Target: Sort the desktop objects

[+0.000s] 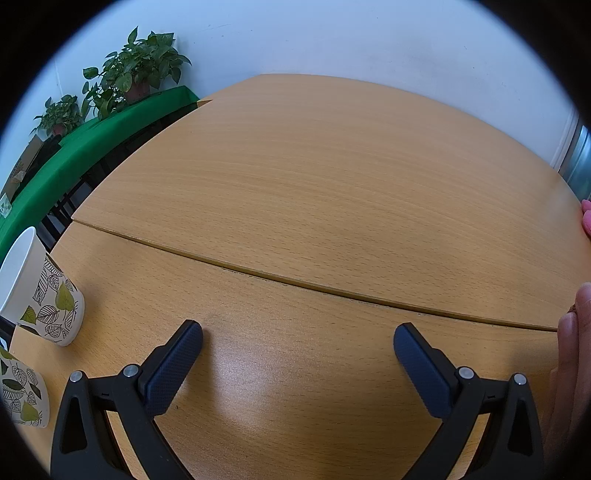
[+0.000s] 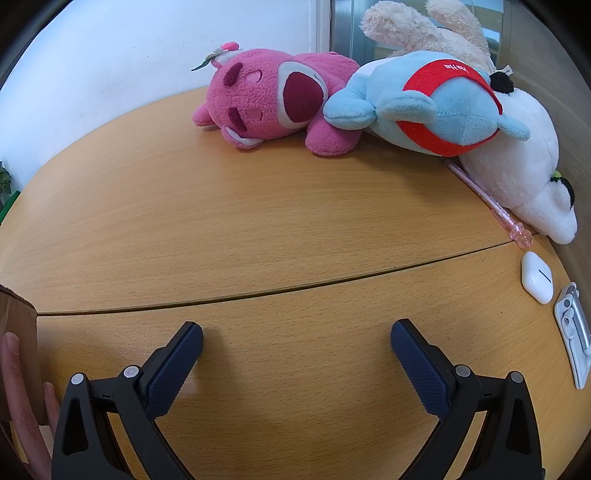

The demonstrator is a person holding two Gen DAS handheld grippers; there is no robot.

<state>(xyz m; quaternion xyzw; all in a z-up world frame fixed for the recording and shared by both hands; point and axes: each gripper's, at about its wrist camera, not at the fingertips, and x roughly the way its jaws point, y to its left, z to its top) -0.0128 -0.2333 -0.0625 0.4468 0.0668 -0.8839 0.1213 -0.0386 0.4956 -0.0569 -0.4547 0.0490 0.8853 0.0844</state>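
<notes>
In the right wrist view a pink plush bear (image 2: 273,101), a blue plush with a red band (image 2: 436,107), a white plush dog (image 2: 524,173) and a beige plush (image 2: 417,29) lie at the table's far right. A pink pen (image 2: 487,199), a white earbud case (image 2: 536,277) and a white clip-like item (image 2: 574,332) lie along the right edge. My right gripper (image 2: 297,338) is open and empty over bare wood. In the left wrist view two leaf-patterned paper cups (image 1: 48,299) (image 1: 22,395) stand at the left. My left gripper (image 1: 297,339) is open and empty.
The wooden table (image 1: 314,184) has a seam across it. A green-covered table with potted plants (image 1: 136,70) stands beyond the left edge. A brown cardboard box (image 2: 18,332) with a hand on it sits at the right wrist view's left edge. A white wall is behind.
</notes>
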